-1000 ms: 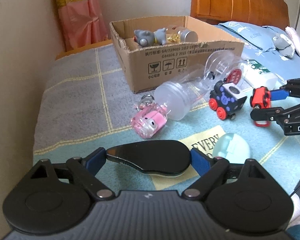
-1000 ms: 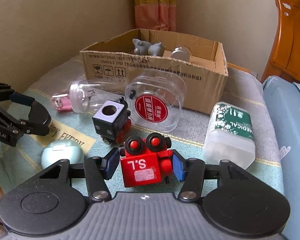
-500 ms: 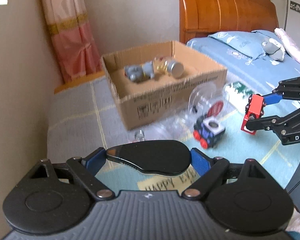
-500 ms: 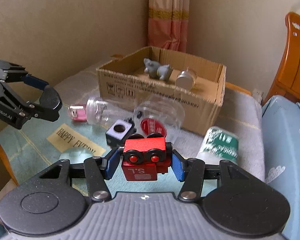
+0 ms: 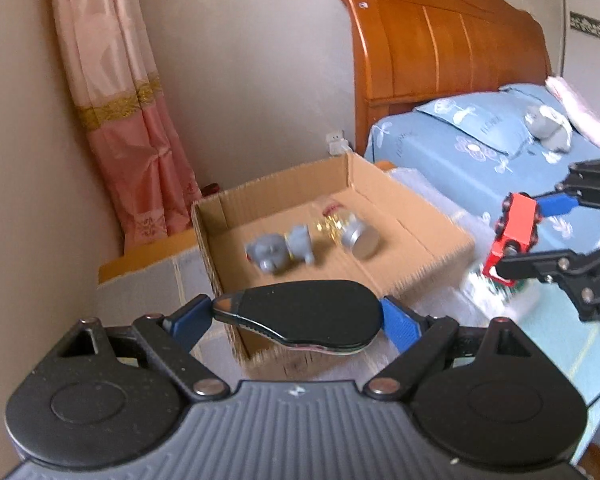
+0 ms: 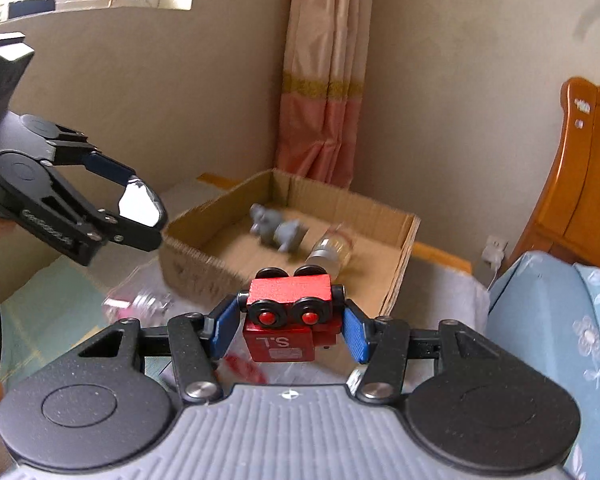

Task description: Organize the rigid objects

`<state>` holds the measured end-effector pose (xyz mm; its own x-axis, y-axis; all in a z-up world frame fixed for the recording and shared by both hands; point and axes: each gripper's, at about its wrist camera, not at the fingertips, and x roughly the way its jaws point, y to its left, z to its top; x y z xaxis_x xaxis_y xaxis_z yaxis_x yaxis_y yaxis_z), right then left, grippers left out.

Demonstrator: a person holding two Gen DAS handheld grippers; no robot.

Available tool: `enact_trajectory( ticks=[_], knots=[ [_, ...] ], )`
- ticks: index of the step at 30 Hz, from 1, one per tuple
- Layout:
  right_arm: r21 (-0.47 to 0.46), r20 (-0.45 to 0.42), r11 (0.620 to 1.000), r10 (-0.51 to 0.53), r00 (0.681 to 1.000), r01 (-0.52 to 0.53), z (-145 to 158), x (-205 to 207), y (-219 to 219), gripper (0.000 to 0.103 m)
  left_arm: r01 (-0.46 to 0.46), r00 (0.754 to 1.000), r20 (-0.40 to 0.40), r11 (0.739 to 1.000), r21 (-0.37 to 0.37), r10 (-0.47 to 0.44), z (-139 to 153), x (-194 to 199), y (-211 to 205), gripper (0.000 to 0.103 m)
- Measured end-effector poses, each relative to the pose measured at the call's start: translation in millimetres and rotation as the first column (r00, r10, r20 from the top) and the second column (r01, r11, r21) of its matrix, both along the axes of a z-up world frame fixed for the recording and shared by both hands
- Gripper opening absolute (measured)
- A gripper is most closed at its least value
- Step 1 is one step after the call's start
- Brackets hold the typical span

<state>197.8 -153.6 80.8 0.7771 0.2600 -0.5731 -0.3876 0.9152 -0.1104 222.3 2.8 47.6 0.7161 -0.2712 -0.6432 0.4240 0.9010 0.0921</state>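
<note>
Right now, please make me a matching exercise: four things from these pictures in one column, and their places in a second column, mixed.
Things:
1. red toy train
2. black oval case
3. grey toy figure
4. pillow

Places:
A. inside the cardboard box
B. on the bed
C. in the right gripper
D. in the left gripper

Pairs: 1-C, 2-D, 3-A, 4-B
</note>
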Motion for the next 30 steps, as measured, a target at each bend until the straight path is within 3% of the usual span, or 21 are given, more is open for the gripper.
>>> enact_trajectory(
  ticks=[7, 11, 15, 17, 30],
  knots=[
    [0.023, 0.009, 0.999, -0.031, 0.999, 0.031, 4, 26, -2, 0.060, -0.076, 0.997, -0.006, 0.995, -0.057, 0.076, -15, 34, -1, 0.090],
    [0.016, 0.000, 0.999, -0.041, 0.999, 0.041, 3, 38, 0, 0.060, -0.092, 0.995, -0.038, 0.995, -0.037, 0.091, -31, 38, -4, 0.092],
    [0.011, -0.009, 0.999, -0.051, 0.999, 0.051, 4, 49, 1, 0.060, -0.092, 0.995, -0.040, 0.995, -0.040, 0.091, -34, 26, 3, 0.094],
    [0.008, -0.014, 0.999, -0.053, 0.999, 0.053, 5, 55, 1, 0.060, -0.098, 0.995, -0.023, 0.994, -0.052, 0.096, -33, 14, 7, 0.101],
    [-0.018, -0.063, 0.996, -0.089, 0.994, 0.088, -1, 88, 5, 0.061, -0.174, 0.984, 0.029, 0.985, -0.019, 0.175, -35, -43, 30, 0.101]
  ],
)
